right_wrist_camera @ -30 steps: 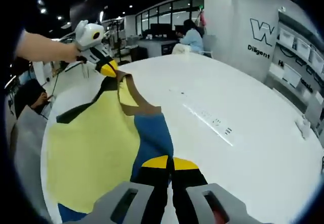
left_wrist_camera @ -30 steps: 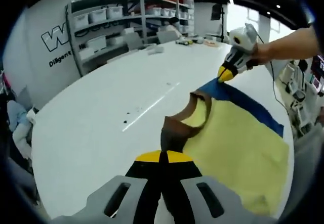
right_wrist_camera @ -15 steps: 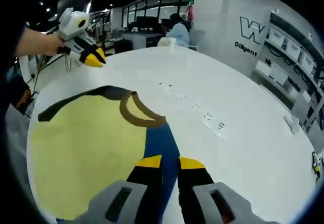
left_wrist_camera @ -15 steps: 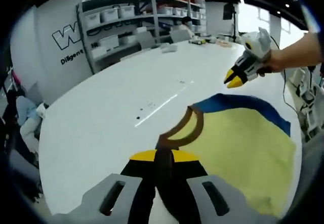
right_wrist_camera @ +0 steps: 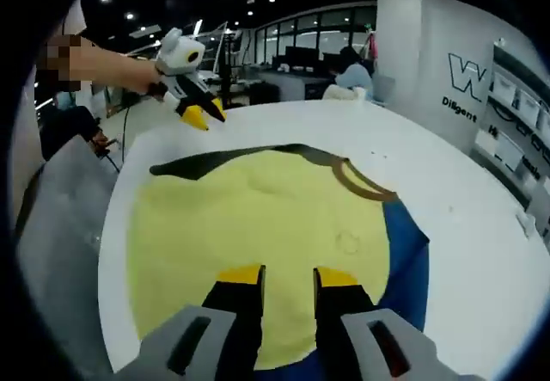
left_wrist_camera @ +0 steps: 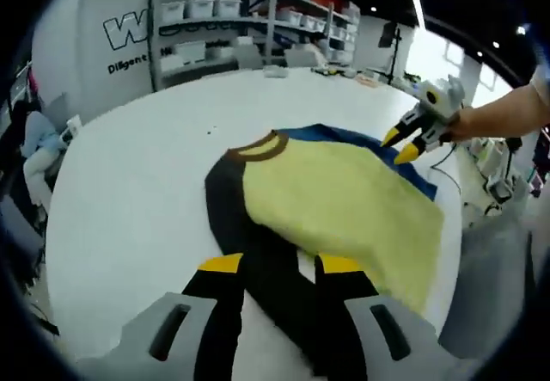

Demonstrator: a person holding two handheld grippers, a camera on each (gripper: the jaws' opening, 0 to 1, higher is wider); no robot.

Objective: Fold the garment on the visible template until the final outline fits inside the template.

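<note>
The garment (right_wrist_camera: 258,218) lies spread flat on the white table (left_wrist_camera: 129,166); no template outline can be made out, and its long axis runs from the brown collar (right_wrist_camera: 365,183) toward the near table edge, a black sleeve (left_wrist_camera: 258,261) on one side and a blue sleeve (right_wrist_camera: 408,269) on the other. The left claw (left_wrist_camera: 273,265) is released, jaws apart just above the black sleeve, and the right claw (right_wrist_camera: 288,275) is likewise released over the yellow body. Each claw is nearest its own sleeve, so I judge a sleeve fold inward across the body comes next.
</note>
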